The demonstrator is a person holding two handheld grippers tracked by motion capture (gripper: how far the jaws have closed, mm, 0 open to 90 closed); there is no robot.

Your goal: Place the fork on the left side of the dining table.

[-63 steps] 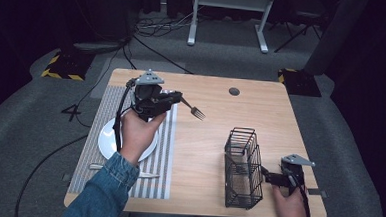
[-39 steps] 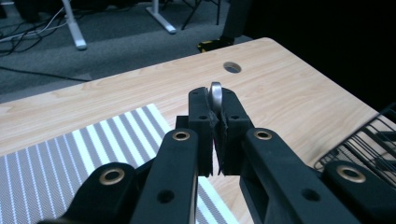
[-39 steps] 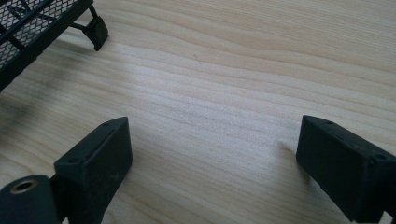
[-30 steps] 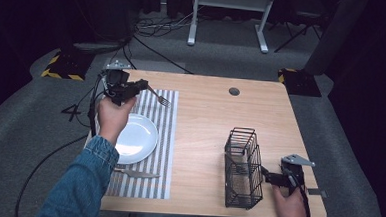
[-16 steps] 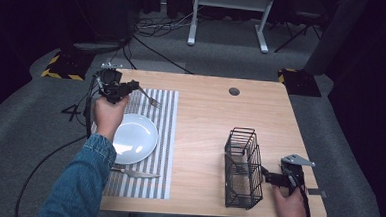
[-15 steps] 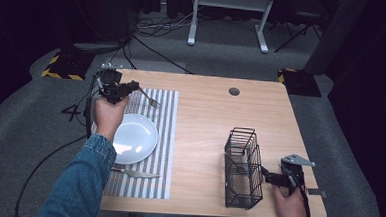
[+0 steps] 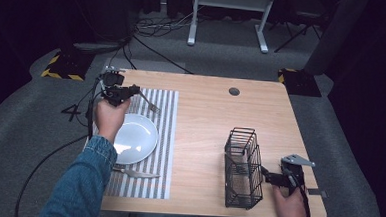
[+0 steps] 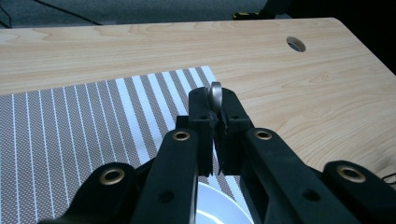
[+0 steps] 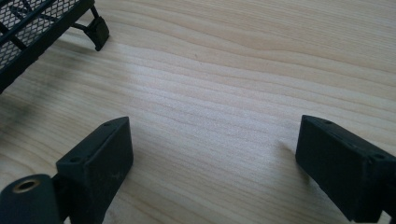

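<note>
Left gripper (image 7: 132,91) raised over far left end of striped placemat (image 7: 164,137), jaws clamped on fork (image 7: 149,103) handle; tines point toward table (image 7: 215,114) centre. White plate (image 7: 135,138) on placemat, knife (image 7: 136,173) near its front edge. Right gripper (image 7: 270,177) just beside black wire basket (image 7: 243,166), jaws wide apart over bare wood.

Overhead light brightens my table (image 7: 205,114); the surrounding room is dark. Glare marks the white plate (image 7: 135,138). A soft shadow lies beside the wire basket (image 9: 28,23). My near jaws blur slightly.
</note>
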